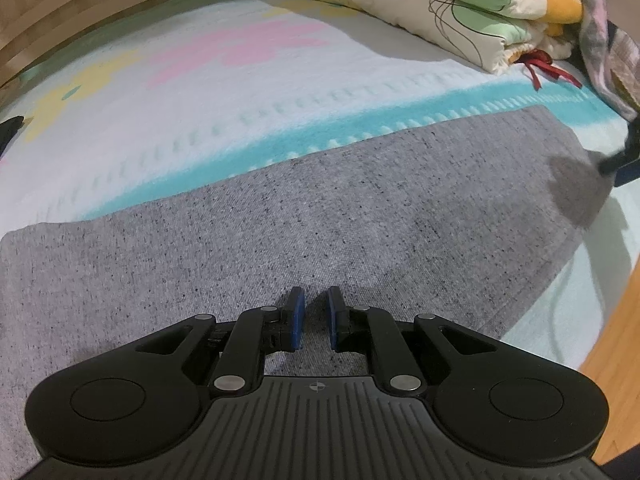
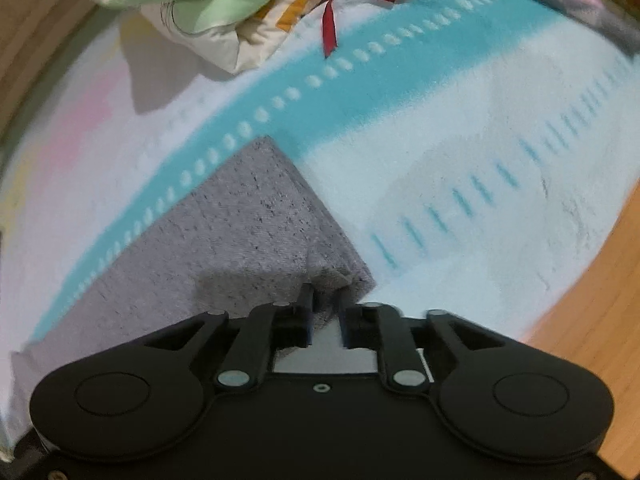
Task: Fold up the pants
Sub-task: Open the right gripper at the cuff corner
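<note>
The grey speckled pants [image 1: 320, 216] lie flat across a pastel blanket [image 1: 200, 80] on the bed. My left gripper [image 1: 316, 300] hovers over the pants' near side, its blue pads a small gap apart with nothing between them. My right gripper [image 2: 325, 298] is at the pants' right end, where its fingers close on a bunched fold of the grey cloth [image 2: 332, 276] near the corner. The right gripper also shows at the right edge of the left wrist view [image 1: 620, 160], beside the pants' end.
A folded floral quilt [image 1: 440, 4] with a red ribbon [image 1: 540, 66] lies at the back of the bed. A wooden headboard [image 1: 60, 12] curves at the back left. Wooden floor [image 2: 580, 320] shows past the bed's right edge.
</note>
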`<state>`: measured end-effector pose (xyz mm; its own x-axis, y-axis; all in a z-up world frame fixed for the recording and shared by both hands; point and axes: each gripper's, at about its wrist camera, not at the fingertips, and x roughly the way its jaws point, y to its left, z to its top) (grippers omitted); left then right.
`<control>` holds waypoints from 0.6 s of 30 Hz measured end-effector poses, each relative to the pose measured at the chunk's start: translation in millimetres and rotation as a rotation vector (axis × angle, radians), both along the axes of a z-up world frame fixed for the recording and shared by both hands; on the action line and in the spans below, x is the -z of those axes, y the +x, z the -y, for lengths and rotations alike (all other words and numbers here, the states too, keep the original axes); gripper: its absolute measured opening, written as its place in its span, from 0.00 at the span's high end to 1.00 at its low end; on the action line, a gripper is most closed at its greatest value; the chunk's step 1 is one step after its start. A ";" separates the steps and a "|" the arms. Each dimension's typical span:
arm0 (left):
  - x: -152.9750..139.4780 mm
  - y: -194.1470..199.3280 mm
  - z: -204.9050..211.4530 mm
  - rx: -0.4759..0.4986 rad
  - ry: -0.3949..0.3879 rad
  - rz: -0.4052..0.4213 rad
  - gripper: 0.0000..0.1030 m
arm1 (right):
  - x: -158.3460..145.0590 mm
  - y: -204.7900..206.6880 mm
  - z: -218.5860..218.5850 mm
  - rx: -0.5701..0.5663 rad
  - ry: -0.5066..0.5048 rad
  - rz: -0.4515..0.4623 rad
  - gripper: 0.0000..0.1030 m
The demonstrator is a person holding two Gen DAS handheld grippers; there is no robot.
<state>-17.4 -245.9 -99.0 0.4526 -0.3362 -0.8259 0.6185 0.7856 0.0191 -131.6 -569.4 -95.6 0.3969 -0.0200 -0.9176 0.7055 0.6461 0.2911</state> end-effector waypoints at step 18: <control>-2.7 1.9 -0.8 -0.031 -0.019 -0.021 0.88 | 27.2 7.1 8.0 -0.052 0.067 0.171 0.78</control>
